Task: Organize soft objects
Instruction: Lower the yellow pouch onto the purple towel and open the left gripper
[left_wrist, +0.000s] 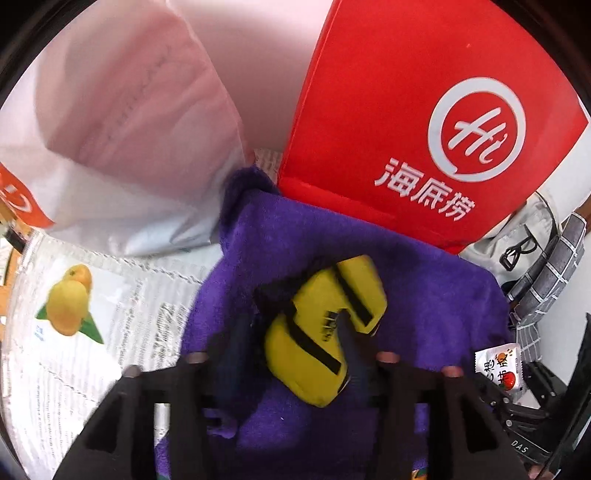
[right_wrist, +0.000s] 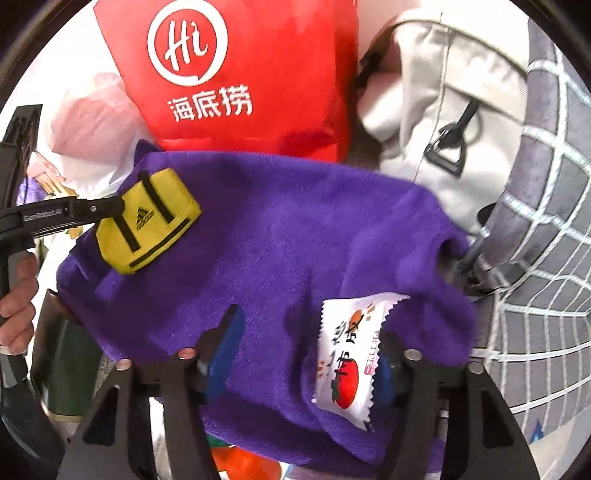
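Observation:
A purple towel (left_wrist: 332, 243) (right_wrist: 295, 240) lies spread in the middle. A small yellow pouch with black straps (left_wrist: 325, 325) (right_wrist: 147, 221) rests on it. My left gripper (left_wrist: 291, 332) is open with its fingers on either side of the pouch; in the right wrist view its fingertip (right_wrist: 110, 206) touches the pouch's left end. My right gripper (right_wrist: 306, 354) is open over the towel's near edge. A white snack packet with a tomato picture (right_wrist: 347, 354) (left_wrist: 498, 365) lies on the towel by my right finger.
A red fabric bag with a white logo (left_wrist: 424, 122) (right_wrist: 236, 74) stands behind the towel. A white plastic bag (left_wrist: 122, 129) is at left. A grey backpack (right_wrist: 450, 110) and a checked cloth (right_wrist: 546, 221) are at right. A printed woven sheet (left_wrist: 92, 314) lies underneath.

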